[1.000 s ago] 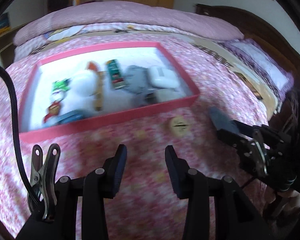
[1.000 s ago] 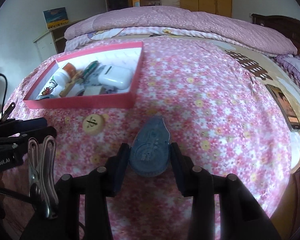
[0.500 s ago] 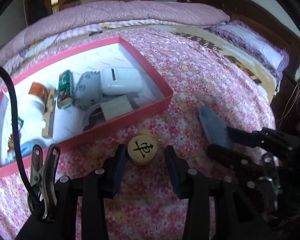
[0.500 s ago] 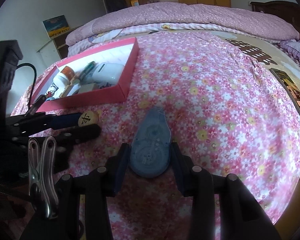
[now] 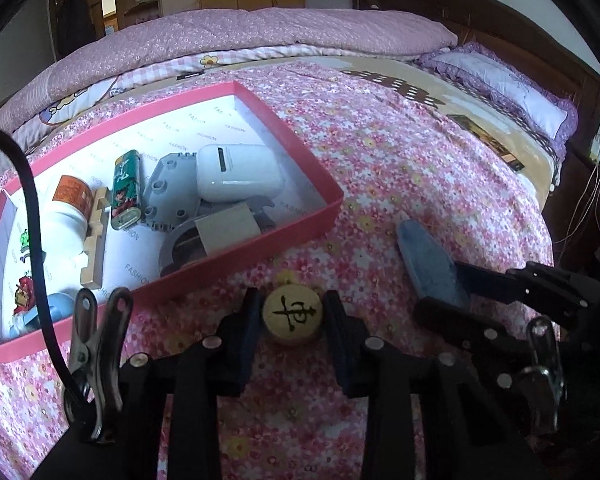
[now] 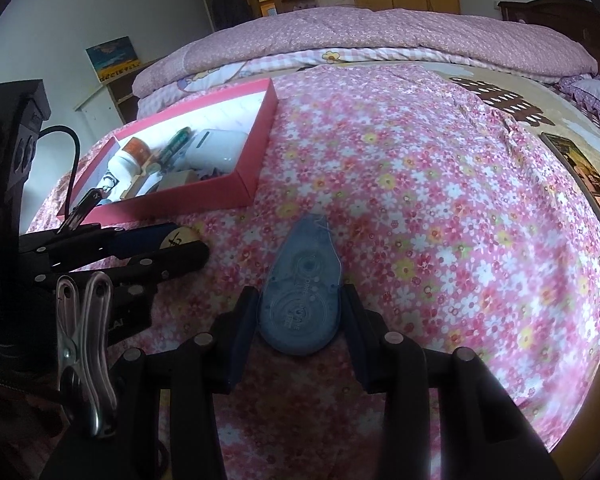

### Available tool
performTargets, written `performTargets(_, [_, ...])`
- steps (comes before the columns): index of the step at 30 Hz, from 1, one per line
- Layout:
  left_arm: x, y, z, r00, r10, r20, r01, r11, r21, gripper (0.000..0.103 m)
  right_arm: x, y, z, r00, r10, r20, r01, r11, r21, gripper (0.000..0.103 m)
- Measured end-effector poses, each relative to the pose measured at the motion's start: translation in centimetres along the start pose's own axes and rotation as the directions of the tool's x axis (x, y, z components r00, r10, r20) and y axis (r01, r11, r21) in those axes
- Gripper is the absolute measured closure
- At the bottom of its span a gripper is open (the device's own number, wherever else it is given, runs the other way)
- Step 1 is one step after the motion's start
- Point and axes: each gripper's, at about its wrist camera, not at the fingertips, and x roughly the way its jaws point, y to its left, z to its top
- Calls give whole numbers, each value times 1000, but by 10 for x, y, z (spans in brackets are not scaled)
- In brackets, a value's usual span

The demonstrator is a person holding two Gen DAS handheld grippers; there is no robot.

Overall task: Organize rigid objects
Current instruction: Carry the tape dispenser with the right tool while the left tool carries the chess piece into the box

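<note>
A round wooden chess piece (image 5: 292, 314) with a black character sits between the fingers of my left gripper (image 5: 292, 316), which touch its sides on the pink floral bedspread; it also shows in the right wrist view (image 6: 179, 237). My right gripper (image 6: 300, 308) is shut on a blue correction tape dispenser (image 6: 302, 298), which also shows in the left wrist view (image 5: 430, 268). A pink box (image 5: 260, 248) just beyond the chess piece holds a white case (image 5: 238, 172), a grey part, a green lighter (image 5: 125, 188), a white bottle and other small items.
The box (image 6: 204, 196) lies left of the right gripper. A phone (image 6: 584, 176) lies on the bed at the far right. A pillow (image 5: 504, 92) and wooden headboard are at the right. A folded pink quilt (image 5: 240, 36) lies across the far end.
My left gripper moved forward and closed in on the chess piece, which now sits between its fingers. The right gripper holds the tape dispenser as before.
</note>
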Motion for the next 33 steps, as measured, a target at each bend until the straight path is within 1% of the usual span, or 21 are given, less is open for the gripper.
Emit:
performTargets(7, [-11,3,-4,1000,1,3,-1,1000,-1,70,2,2,2,1000,-13,-5,12,1000,-11,61])
performTargets(20, [-41,26,-9,999,7,38,-4,998,-55,70,3,8,2,998,-58,1,58,998,-25,61])
performTargets(25, [-51,36,-12,999,23,49,-19,996,-83,70,-1,8,3,999,-44,-4,44,999,-1,61])
performTargets(29, [-59,48,-13,997,45,62,-37,992,-118,70,-8,14,7,999,-42,11,42,999,-9,61])
performTargets(33, [-68,62,-12,994,72,78,-60,987,-150,70,-15,27,17,999,-13,32,13,1000,-27,61])
